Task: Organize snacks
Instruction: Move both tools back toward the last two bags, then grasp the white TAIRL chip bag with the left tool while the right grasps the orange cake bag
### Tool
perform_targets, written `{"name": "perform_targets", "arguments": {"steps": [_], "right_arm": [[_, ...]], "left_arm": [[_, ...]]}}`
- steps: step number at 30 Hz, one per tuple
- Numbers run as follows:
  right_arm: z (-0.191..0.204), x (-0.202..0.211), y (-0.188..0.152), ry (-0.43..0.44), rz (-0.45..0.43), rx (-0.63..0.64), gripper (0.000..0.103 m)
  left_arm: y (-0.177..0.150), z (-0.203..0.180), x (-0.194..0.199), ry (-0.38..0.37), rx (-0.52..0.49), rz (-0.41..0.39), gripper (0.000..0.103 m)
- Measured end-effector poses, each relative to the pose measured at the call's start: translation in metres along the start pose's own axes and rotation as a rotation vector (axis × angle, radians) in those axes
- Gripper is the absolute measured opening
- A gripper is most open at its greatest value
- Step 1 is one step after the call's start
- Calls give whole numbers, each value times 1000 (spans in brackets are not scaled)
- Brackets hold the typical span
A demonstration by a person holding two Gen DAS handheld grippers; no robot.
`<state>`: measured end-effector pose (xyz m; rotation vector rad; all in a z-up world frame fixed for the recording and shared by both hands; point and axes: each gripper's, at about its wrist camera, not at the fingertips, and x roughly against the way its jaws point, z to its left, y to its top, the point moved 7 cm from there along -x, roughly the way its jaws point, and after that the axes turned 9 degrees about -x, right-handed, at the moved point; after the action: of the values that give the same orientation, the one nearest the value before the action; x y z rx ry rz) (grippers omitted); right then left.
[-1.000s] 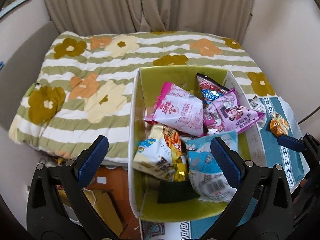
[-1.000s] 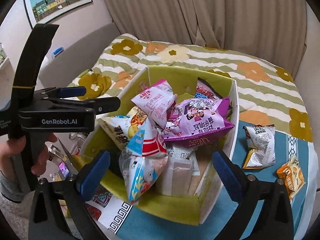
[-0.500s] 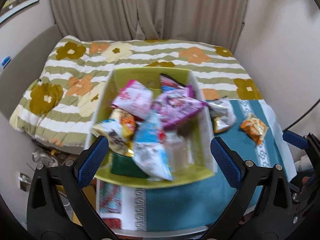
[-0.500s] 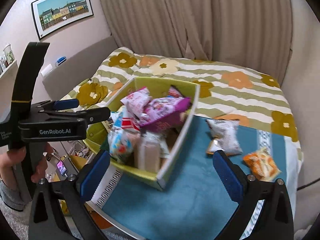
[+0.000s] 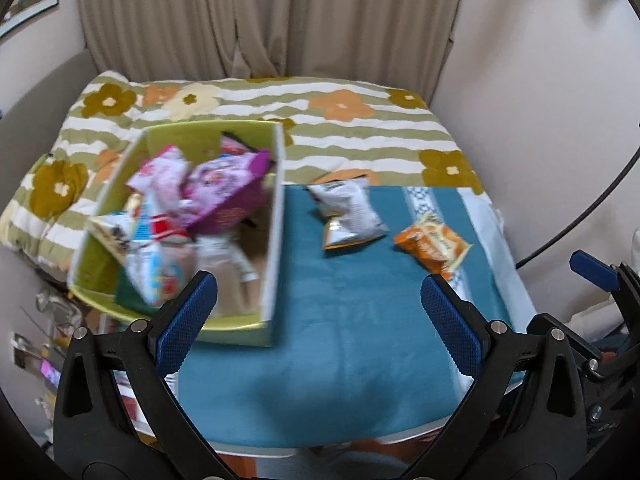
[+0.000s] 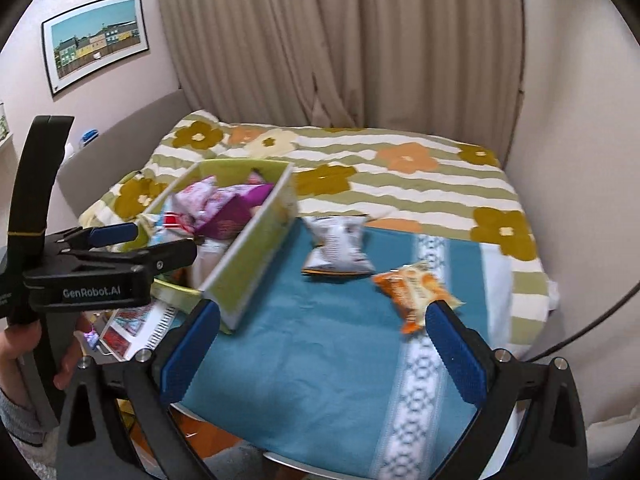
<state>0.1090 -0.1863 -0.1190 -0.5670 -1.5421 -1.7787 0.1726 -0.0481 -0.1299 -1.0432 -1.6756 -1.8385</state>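
**Both grippers pulled back from box, two snacks still out on the cloth**

Near: left gripper (image 5: 318, 304) jaws spread wide, nothing between the blue pads, hovering above the teal tablecloth (image 5: 340, 320). Right gripper (image 6: 320, 340) likewise spread wide and empty, above the same cloth. A second ago both cameras sat right over the box with packets filling the view; now both have backed off and swung rightward, so bare cloth fills the foreground. Both now views are motion-blurred.

In the right wrist view, the left gripper shows side-on at the left edge, held by a hand (image 6: 24, 356) with a grey sleeve cuff.

Middle: green cardboard box (image 5: 276, 240) stands on the left part of the cloth, heaped with snack packets: a pink packet (image 5: 164, 172), a purple packet (image 5: 224, 188), a blue-and-red packet (image 5: 154, 240). Pile looks the same as before. Exact count unclear, blurred.

Right of the box, apart from it: white-and-silver packet (image 5: 346, 212) lying flat on the cloth, and just beside it, further right, an orange packet (image 5: 434, 244) near the patterned white band. Neither touches a gripper. Both lie where they did earlier.

Far: flowered striped blanket (image 5: 360, 136) on the bed, beige curtain (image 5: 260, 16), framed picture (image 6: 96, 42) on the left wall.
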Motion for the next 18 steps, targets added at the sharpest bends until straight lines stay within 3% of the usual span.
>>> {"name": "perform_targets", "arguments": {"steps": [9,13,18], "right_arm": [[-69,-27,8,-45,20,-75,102],[-98,-61,11,-69,61,-99,102],[-125,-118,8,-79,147,-110,102]], "left_arm": [[28,-50,-76,-14,5,17,101],[40,-59,-133,2,13,49,101],[44,-55,-208,40,32,144,101]]}}
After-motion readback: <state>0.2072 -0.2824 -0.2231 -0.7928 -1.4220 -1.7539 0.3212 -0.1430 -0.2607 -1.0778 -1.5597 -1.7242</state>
